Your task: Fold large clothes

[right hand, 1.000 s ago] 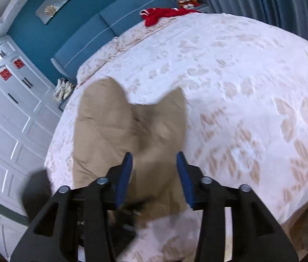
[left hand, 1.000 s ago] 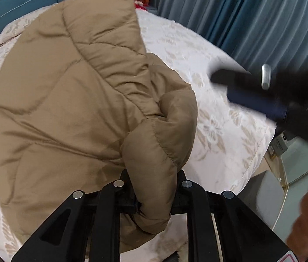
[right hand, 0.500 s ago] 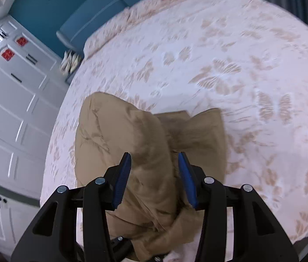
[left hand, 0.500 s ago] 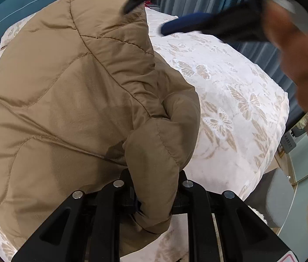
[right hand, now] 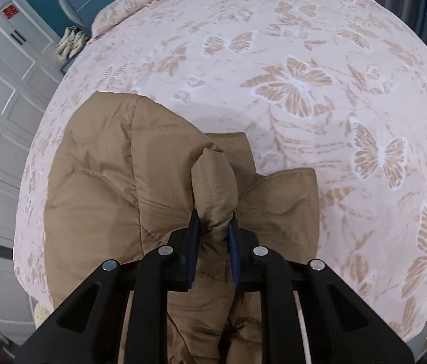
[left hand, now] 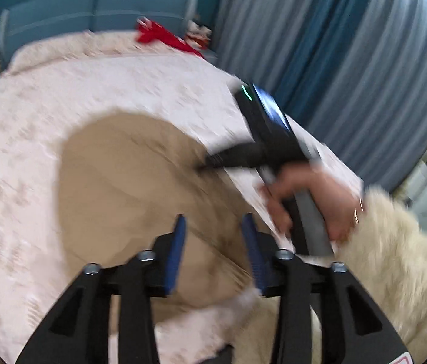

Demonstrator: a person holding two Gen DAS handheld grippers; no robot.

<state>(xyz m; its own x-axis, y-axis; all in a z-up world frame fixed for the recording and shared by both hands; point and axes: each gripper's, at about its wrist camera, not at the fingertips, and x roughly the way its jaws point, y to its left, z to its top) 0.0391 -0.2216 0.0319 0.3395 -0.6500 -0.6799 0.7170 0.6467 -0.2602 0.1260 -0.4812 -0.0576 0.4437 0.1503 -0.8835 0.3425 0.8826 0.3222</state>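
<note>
Two swaps at once: left gripper [left hand: 213,250] has just spread its fingers, dropping the tan jacket [right hand: 101,188] on the bed [right hand: 304,45]; right gripper [right hand: 213,233] has just closed, pinching a padded fold (sleeve, probably). Next fold passes to right.

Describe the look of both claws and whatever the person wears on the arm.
Both claws, left claw and right claw, have black angular frames with silver bolts and blue pads. The right hand wears a thin bracelet and a fluffy cream sleeve.
</note>
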